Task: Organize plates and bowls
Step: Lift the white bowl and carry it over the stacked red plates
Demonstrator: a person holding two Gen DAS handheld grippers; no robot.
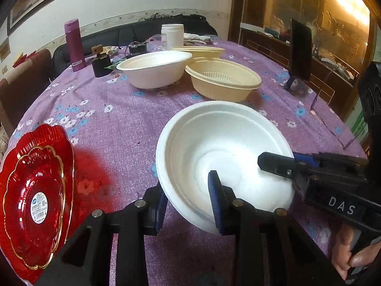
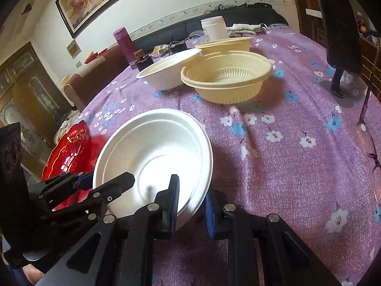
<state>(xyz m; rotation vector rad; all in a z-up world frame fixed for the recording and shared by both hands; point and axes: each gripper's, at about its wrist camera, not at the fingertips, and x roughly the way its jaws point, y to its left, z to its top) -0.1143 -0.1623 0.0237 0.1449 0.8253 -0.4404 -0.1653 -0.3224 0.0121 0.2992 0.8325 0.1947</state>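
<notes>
A white foam bowl (image 1: 221, 147) sits tilted on the purple flowered tablecloth, close in front of both grippers. My left gripper (image 1: 188, 186) is shut on its near rim, one blue pad outside the wall and one inside. From the right, my right gripper (image 1: 278, 171) clamps the opposite rim. In the right wrist view the same bowl (image 2: 154, 147) has its rim pinched by my right gripper (image 2: 192, 189), and the left gripper (image 2: 107, 181) bites the left rim. Further back stand another white bowl (image 1: 154, 69) and a cream ribbed bowl (image 1: 223, 81).
Red gold-edged plates (image 1: 35, 190) lie stacked at the table's left edge. A second cream bowl (image 1: 197, 51), a white jar (image 1: 172, 35), a purple bottle (image 1: 75, 45) and a dark jar stand at the back. At the right are a phone on a stand (image 1: 301, 50) and glasses (image 2: 368, 138).
</notes>
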